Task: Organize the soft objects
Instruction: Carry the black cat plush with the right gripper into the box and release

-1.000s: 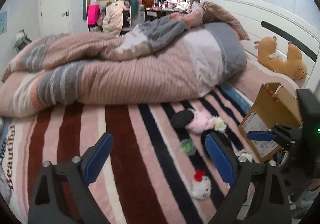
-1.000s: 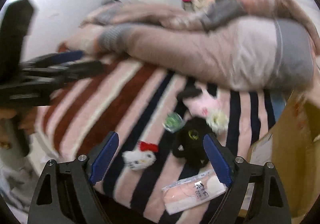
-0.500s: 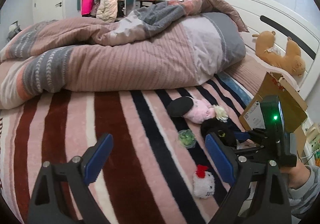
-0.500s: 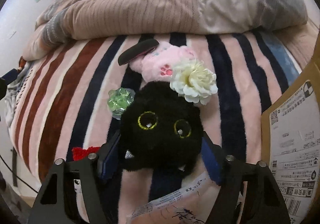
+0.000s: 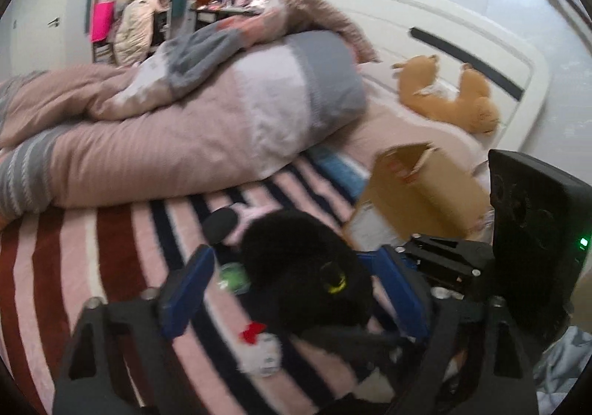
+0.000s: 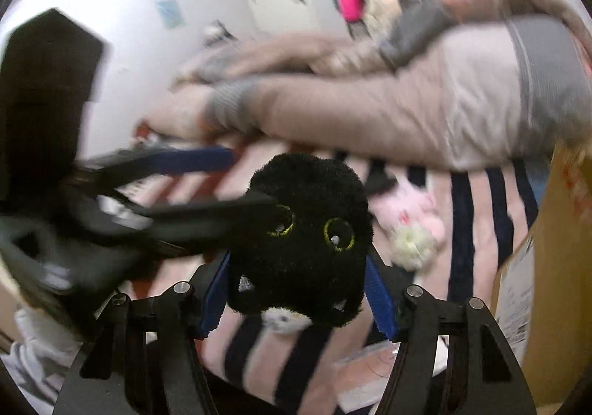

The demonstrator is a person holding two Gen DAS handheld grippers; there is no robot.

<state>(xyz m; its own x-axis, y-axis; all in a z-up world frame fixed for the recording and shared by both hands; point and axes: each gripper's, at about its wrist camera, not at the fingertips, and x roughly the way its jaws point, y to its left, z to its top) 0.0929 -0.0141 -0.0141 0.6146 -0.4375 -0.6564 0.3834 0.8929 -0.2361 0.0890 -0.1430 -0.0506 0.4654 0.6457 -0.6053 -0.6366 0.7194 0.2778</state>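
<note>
Fur, black and deep-piled, covers the round cat toy (image 6: 307, 237), whose yellow-ringed glass eyes face the right wrist camera; it sits pinched between the blue pads of the right tongs (image 6: 298, 293), held up off the striped blanket (image 6: 466, 215). The left tongs (image 5: 292, 289) stand wide apart with nothing gripped; in their view the cat toy (image 5: 303, 267) fills the gap between the blue fingers, though I cannot tell whether it touches them. Behind it lie a pink plush (image 6: 414, 208) with a cream fabric flower (image 6: 412, 245), a green crinkly ball (image 5: 232, 277), half hidden, and a small white plush with a red bow (image 5: 259, 352), all blurred. The cardboard box (image 5: 418, 189) stands open at the right; its white label carries print too smeared to read. A flat plastic packet (image 6: 370, 374) shows below, its writing illegible. A ribbed pink and grey duvet (image 5: 166, 134) is heaped across the bed, and a brown teddy bear (image 5: 447, 97) lies by the white headboard (image 5: 462, 30).
</note>
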